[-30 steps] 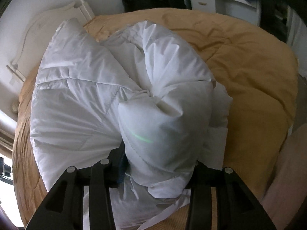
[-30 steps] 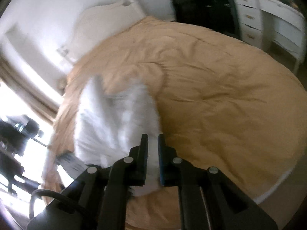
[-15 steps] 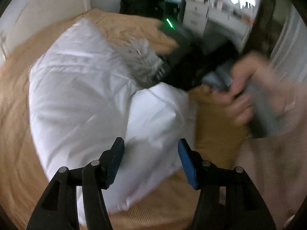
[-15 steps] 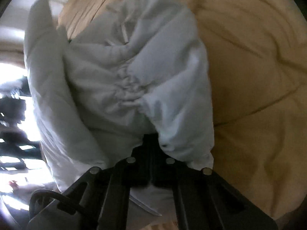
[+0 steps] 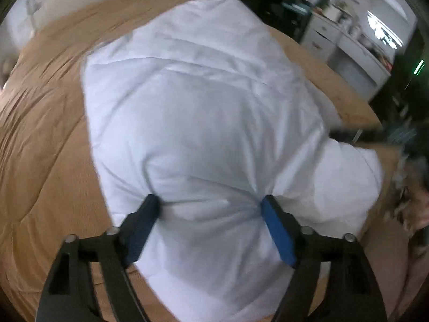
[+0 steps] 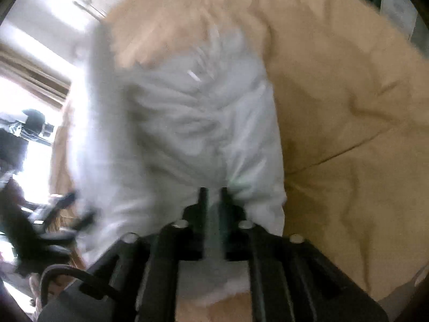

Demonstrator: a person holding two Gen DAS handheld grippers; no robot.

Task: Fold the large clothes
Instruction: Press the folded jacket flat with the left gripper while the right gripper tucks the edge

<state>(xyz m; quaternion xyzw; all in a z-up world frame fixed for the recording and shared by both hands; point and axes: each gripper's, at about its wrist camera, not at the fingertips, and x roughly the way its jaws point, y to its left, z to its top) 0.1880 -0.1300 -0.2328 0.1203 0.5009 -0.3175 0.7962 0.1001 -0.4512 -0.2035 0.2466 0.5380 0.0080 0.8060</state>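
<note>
A white puffy down jacket [image 5: 203,123] lies bunched on a tan bed cover [image 5: 40,139]. My left gripper [image 5: 211,209] has its blue-padded jaws wide apart, pressed into the jacket's near bulge on both sides, not clamped. In the right wrist view the jacket [image 6: 193,123] is blurred and hangs in gathered folds. My right gripper [image 6: 213,193] is shut on a pinch of the jacket's fabric at its near edge.
The tan bed cover [image 6: 348,107] fills the right side of the right wrist view. White drawers and a desk [image 5: 356,51] stand beyond the bed. A bright window and dark equipment [image 6: 24,139] are at the left. The other hand [image 5: 413,187] is blurred at the right edge.
The left gripper moved forward and its open jaws now press into the jacket. The right gripper stays shut on the fabric and has lifted and swung it; its view is blurred.
</note>
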